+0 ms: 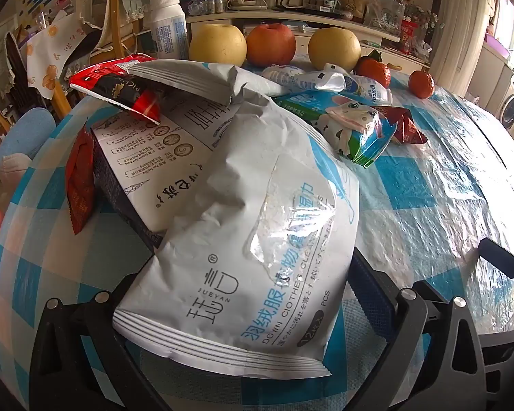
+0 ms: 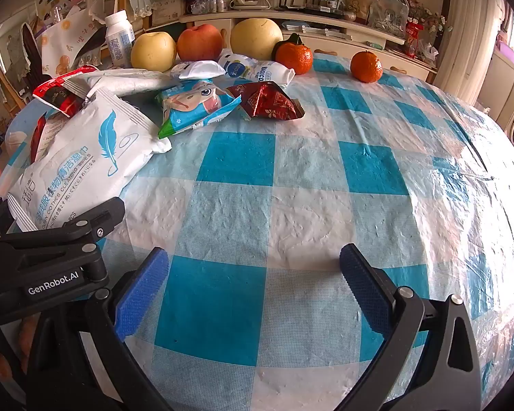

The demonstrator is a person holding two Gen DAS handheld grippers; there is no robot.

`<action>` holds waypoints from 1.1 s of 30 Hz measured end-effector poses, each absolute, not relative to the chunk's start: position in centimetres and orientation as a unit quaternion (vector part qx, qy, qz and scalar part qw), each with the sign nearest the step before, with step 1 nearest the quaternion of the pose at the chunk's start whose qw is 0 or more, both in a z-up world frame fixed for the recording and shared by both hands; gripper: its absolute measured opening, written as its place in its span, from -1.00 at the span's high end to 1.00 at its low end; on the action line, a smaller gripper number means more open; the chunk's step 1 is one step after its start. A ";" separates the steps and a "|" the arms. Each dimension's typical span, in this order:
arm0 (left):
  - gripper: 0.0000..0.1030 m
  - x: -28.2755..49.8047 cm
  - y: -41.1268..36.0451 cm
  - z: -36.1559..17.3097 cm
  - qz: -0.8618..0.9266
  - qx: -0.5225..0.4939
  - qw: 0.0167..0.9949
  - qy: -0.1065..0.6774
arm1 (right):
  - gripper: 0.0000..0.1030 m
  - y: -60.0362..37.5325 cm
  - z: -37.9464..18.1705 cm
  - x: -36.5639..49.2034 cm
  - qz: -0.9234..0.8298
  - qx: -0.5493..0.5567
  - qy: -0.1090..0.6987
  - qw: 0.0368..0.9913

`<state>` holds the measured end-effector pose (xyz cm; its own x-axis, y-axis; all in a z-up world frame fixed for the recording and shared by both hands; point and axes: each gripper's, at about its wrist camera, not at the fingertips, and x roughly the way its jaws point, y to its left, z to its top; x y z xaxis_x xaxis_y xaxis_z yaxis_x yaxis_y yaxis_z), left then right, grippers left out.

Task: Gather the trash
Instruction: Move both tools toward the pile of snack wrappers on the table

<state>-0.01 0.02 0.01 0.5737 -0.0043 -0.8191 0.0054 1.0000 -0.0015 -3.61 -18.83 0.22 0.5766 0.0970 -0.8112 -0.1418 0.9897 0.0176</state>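
Blue-padded fingers [image 1: 371,294] of the left gripper [image 1: 229,311] are standing spread as wide as they go, and a white wipes packet [image 1: 243,226] is lying right between them – its crimped near edge is reaching down into the gap, covering the left finger from view. Whether the pads are touching the packet I cannot tell; nothing is being pinched.

That packet is looking crumpled and puffy, white with blue lettering, a blue feather drawn on it and a clear peel-off flap in the middle. Its far end is leaning on a flat white box [image 1: 154,157] printed with black text, which is lying just beyond the left gripper. A red wrapper [image 1: 80,185] is hanging beside the box's left edge, and a red-and-black wrapper [image 1: 120,90] is sitting on top of it.

Further back on the blue-and-white checked tablecloth [image 2: 291,212] are lying a green-and-blue cartoon packet [image 2: 198,108], a dark red foil wrapper [image 2: 274,104] touching its right side, and small white-and-blue pouches [image 2: 257,68] behind them.

Over to the right, the right gripper [image 2: 253,291] is hovering over bare cloth – its two blue pads are wide apart with nothing between them, and the litter is lying well off to its upper left. The left gripper's black body [image 2: 44,260] is showing just beside its left finger.
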 end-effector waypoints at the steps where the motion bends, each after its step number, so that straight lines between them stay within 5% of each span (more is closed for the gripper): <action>1: -0.92 -0.1 0.0 0.0 -0.003 0.001 0.887 0.462 | -0.94 -18.8 0.2 -3.6 0.068 -0.026 0.455 0.887; 13: -0.92 -2.5 -0.3 1.4 -0.002 0.036 0.894 0.446 | -0.94 -18.7 1.2 -5.0 0.086 -0.041 0.451 0.887; 33: -0.92 -15.2 2.5 12.5 0.028 0.080 0.945 0.315 | -0.94 -20.8 10.1 -16.8 0.044 -0.010 0.290 0.956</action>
